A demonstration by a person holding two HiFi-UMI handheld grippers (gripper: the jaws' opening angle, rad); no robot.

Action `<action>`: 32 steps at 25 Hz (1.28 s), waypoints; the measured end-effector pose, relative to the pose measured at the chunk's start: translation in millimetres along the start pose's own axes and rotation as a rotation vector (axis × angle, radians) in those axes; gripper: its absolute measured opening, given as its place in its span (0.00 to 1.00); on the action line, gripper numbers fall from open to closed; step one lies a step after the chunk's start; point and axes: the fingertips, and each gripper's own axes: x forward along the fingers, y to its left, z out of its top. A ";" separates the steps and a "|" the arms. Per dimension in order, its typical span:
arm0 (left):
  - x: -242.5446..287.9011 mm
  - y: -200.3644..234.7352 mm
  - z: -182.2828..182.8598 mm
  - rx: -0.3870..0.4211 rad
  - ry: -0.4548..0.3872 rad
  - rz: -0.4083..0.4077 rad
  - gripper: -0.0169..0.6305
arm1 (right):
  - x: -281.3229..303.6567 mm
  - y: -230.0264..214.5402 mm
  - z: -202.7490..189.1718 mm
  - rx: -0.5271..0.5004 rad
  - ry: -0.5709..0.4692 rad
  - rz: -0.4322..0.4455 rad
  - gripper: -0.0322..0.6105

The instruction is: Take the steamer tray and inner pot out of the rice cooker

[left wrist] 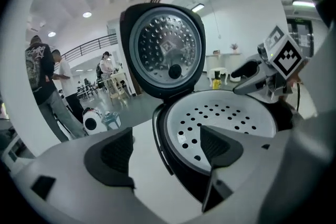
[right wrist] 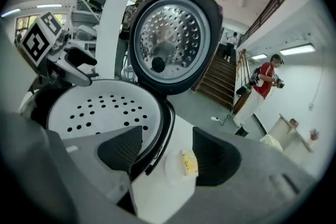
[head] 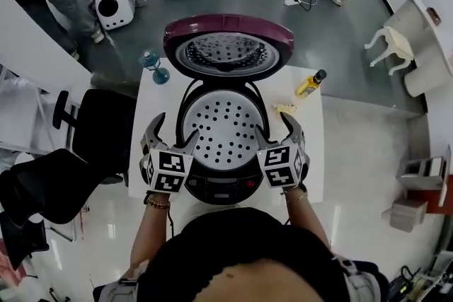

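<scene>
Released, the left tongs (head: 175, 132) and right tongs (head: 274, 129) are straddling opposite rims of the black maroon-lidded rice cooker (head: 226, 186). Best bet: pinching only the white perforated round steamer tray (head: 225, 129), both sides together, lifting level.

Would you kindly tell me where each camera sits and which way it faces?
Head view: on the person's head, looking steeply down onto the rice cooker; forearms, left gripper and right gripper show.
Left gripper view: on the left gripper, facing the cooker's left rim and open lid; its own fingers show.
Right gripper view: on the right gripper, facing the right rim; its own fingers show.
Shared: steamer tray and lid; each gripper view sees the other gripper.
</scene>
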 end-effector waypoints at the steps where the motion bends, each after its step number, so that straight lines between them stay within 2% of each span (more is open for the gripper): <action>1: 6.1 -1.6 -1.0 0.028 0.023 -0.005 0.61 | 6.1 1.8 -0.6 -0.031 0.026 0.000 0.50; 5: 26.7 -3.9 -7.7 0.112 0.121 -0.019 0.62 | 25.6 7.5 -4.2 -0.112 0.116 0.000 0.50; 9: 40.1 -1.0 -13.6 0.119 0.186 -0.037 0.62 | 39.0 9.7 -5.7 -0.151 0.170 0.015 0.50; 14: 49.5 -1.6 -16.9 0.117 0.212 -0.065 0.62 | 50.2 13.1 -10.3 -0.179 0.213 0.035 0.50; 19: 52.5 3.8 -14.0 0.144 0.210 -0.041 0.62 | 54.1 14.5 -8.5 -0.244 0.222 0.011 0.49; 22: 52.6 4.2 -14.3 0.145 0.210 -0.045 0.62 | 53.4 17.7 -7.1 -0.282 0.217 -0.001 0.40; 26: 51.5 3.2 -13.9 0.148 0.209 -0.051 0.62 | 49.1 20.9 -2.5 -0.263 0.189 0.009 0.26; 32: 44.5 -1.4 -11.5 0.099 0.194 -0.077 0.62 | 37.6 13.9 8.2 -0.185 0.114 0.022 0.21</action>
